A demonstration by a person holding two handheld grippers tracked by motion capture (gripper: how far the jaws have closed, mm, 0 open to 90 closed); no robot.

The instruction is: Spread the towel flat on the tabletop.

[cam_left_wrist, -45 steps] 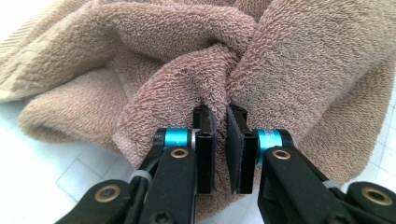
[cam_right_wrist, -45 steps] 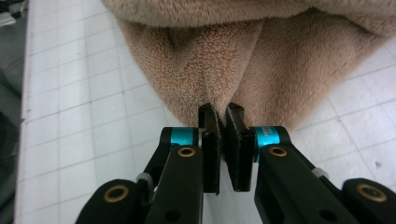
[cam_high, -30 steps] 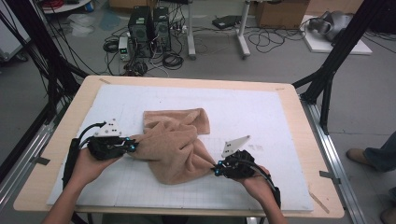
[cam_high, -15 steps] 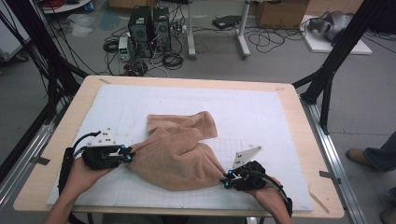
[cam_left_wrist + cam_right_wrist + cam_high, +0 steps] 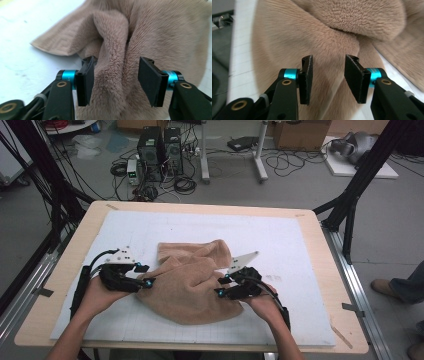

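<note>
A tan fleecy towel (image 5: pixel 192 280) lies crumpled in the middle of the white gridded mat (image 5: pixel 280 240). My left gripper (image 5: pixel 145 277) is at the towel's left edge. Its jaws have just been opening and stand apart around a raised fold of the towel (image 5: pixel 162 32), which runs up between the pads of the left gripper (image 5: pixel 116 62) without being pinched. My right gripper (image 5: pixel 220 286) rests at the towel's right side. Its jaws have just been opening too. In the right gripper view the right gripper (image 5: pixel 329 58) is open over the flat towel (image 5: pixel 352 17).
The mat covers a wooden table (image 5: pixel 327 250) with bare edges all round. Black frame legs (image 5: pixel 350 205) stand at both far corners. Computers and cables (image 5: pixel 160 150) lie on the floor beyond. A person's shoe (image 5: pixel 382 285) is at the right.
Both grippers drew the towel's near edge outward and toward me, then let go of it. The right gripper has since moved back in to the left over the towel; the left shifted slightly right.
</note>
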